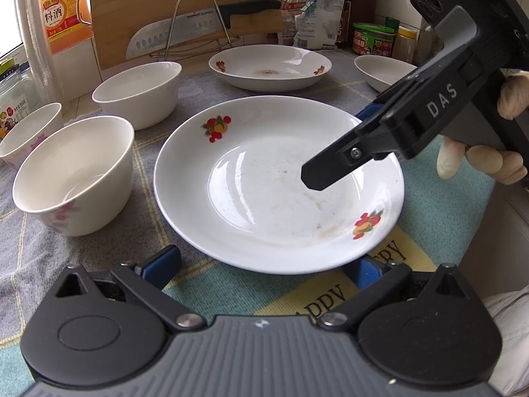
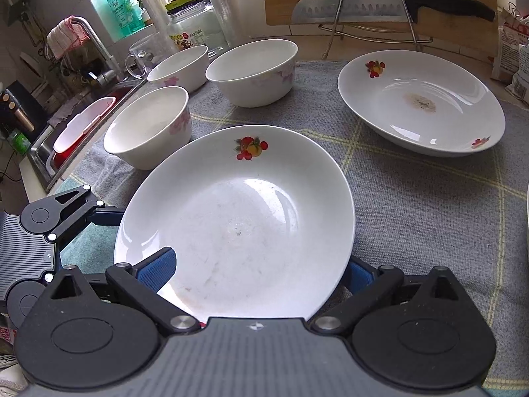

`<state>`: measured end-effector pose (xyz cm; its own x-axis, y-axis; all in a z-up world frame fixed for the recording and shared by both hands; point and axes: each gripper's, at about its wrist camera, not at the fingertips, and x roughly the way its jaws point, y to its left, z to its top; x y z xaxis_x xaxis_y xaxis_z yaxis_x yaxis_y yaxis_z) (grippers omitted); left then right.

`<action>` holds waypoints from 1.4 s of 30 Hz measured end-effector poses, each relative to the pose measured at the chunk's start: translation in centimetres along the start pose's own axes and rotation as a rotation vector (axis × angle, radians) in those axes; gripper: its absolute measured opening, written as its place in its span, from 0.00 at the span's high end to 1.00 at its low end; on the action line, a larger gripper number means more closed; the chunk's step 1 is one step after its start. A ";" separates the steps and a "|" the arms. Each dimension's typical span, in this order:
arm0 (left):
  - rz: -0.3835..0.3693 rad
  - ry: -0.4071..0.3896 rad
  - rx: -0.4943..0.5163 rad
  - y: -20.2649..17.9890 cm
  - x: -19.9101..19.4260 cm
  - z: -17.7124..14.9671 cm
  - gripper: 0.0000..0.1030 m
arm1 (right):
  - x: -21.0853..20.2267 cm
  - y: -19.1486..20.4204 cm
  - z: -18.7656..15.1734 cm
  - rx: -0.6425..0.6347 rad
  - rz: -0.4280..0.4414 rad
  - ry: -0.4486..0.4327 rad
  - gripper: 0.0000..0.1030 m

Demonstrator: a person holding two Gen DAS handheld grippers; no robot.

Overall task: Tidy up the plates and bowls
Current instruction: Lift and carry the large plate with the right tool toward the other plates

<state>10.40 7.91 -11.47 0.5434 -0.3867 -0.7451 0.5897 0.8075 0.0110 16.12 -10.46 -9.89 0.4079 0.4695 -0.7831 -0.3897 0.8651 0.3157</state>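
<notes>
A white plate (image 1: 264,182) with fruit prints lies flat on the checked cloth, faintly smeared. My left gripper (image 1: 263,268) is open at its near rim, a blue pad on each side. My right gripper (image 1: 340,145) comes in from the right, rolled on its side and open. One of its fingers hangs over the plate and the other sits behind the rim. In the right wrist view the plate (image 2: 238,218) fills the space within the right gripper (image 2: 258,271). Three white bowls (image 1: 76,175) (image 1: 139,92) (image 1: 29,132) stand to the left. A second fruit plate (image 1: 269,66) lies behind.
A knife (image 1: 185,29) rests on a wire rack against a cutting board (image 1: 172,0). A cooking wine bottle (image 1: 62,10), jars (image 1: 373,38) and bags line the back. A white dish (image 1: 383,69) sits at the back right. The sink (image 2: 76,132) lies left of the cloth. A gloved hand (image 1: 479,162) holds the right gripper.
</notes>
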 end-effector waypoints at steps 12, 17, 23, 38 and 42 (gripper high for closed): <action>-0.054 -0.026 0.062 0.5 0.2 0.1 0.00 | 1.5 -2.3 3.6 0.002 0.117 0.061 0.00; -0.075 -0.029 0.086 0.7 0.4 0.1 0.00 | 2.2 -2.8 5.1 0.000 0.154 0.114 0.00; -0.086 -0.032 0.116 0.8 0.6 0.3 0.00 | 2.5 -3.2 6.0 0.018 0.196 0.156 0.00; -0.109 -0.027 0.177 0.8 0.5 0.5 0.01 | 2.5 -3.7 6.6 0.073 0.218 0.198 0.01; -0.112 -0.022 0.176 0.8 0.4 0.5 0.01 | 2.5 -3.7 6.6 0.076 0.215 0.198 0.00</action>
<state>11.39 8.17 -11.38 0.4802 -0.4813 -0.7333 0.7416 0.6693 0.0463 23.98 -11.32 -9.48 0.1508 0.6060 -0.7811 -0.3840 0.7640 0.5185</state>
